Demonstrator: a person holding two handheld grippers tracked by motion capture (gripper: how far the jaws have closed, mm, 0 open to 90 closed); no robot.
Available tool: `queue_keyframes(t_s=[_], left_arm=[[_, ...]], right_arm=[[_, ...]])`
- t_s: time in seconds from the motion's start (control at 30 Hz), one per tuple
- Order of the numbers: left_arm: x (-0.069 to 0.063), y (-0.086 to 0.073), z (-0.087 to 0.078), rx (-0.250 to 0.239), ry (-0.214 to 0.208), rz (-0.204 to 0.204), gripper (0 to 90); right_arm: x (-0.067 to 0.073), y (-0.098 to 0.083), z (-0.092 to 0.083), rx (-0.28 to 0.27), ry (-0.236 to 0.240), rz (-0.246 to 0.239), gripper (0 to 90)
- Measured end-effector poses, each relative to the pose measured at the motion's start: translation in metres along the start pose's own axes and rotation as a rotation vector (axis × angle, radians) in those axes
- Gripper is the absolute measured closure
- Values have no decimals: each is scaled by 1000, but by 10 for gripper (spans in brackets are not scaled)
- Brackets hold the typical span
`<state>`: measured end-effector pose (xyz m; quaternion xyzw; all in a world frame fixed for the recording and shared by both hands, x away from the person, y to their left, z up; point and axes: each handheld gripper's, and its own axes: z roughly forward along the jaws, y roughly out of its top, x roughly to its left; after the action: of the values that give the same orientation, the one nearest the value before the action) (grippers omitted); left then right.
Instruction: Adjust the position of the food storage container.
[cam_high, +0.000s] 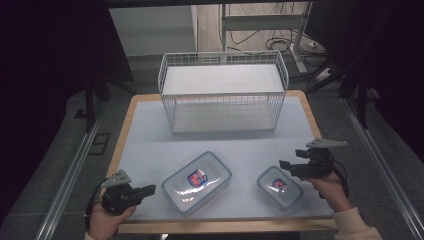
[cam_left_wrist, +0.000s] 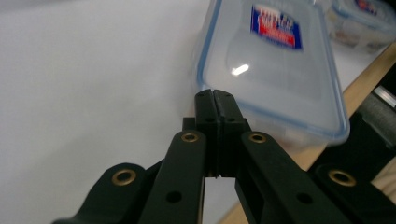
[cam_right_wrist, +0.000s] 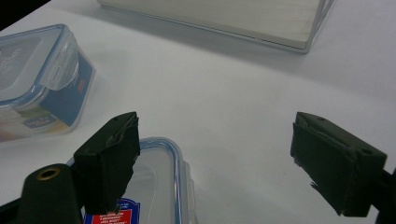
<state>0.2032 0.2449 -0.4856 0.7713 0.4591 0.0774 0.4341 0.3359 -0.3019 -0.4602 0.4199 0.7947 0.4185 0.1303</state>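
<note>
Jaws pressed together, empty, on the left gripper (cam_left_wrist: 215, 100), tips just short of the large lidded container (cam_high: 196, 182) near the front edge of the table (cam_high: 150, 135). Jaws spread wide on the right gripper (cam_right_wrist: 215, 163), poised over the small container (cam_high: 279, 187) (blue-rimmed lid, red and blue label). Farther back, a white wire basket (cam_high: 223, 92), well apart from both.

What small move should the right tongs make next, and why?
Probably lower the right tongs over the small container: their jaws stand open just above its lid, nothing held. The left tongs are shut beside the large container.
</note>
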Motion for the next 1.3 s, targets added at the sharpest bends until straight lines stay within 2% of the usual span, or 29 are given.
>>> queue_keyframes(t_s=[0.1,0.13,0.17,0.33,0.5,0.63,0.7,0.97,1.13,1.3], left_arm=[[-3,-15,-1,34,-13,-9,900],[-9,-22,3,69,-30,-3,900],[-9,-22,3,69,-30,-3,900],[-26,-30,19,134,-80,35,900],[-31,-26,31,145,-109,42,900],[-34,-21,39,138,-114,45,900],[-35,-19,42,148,-104,51,900],[-38,-11,51,149,-119,53,900],[-38,4,67,153,-136,58,900],[-38,15,78,153,-133,68,900]], right_arm=[[0,0,0,4,-8,-4,157],[1,0,1,9,-15,-6,157],[1,0,1,9,-15,-6,157],[2,0,3,17,-21,-9,158],[1,0,3,16,-23,-9,159],[-2,-1,1,14,-28,-5,160],[-2,-1,1,13,-31,-3,160],[-2,0,1,14,-33,-5,161],[-2,0,1,16,-35,-4,161],[-3,0,0,15,-36,-2,162]])
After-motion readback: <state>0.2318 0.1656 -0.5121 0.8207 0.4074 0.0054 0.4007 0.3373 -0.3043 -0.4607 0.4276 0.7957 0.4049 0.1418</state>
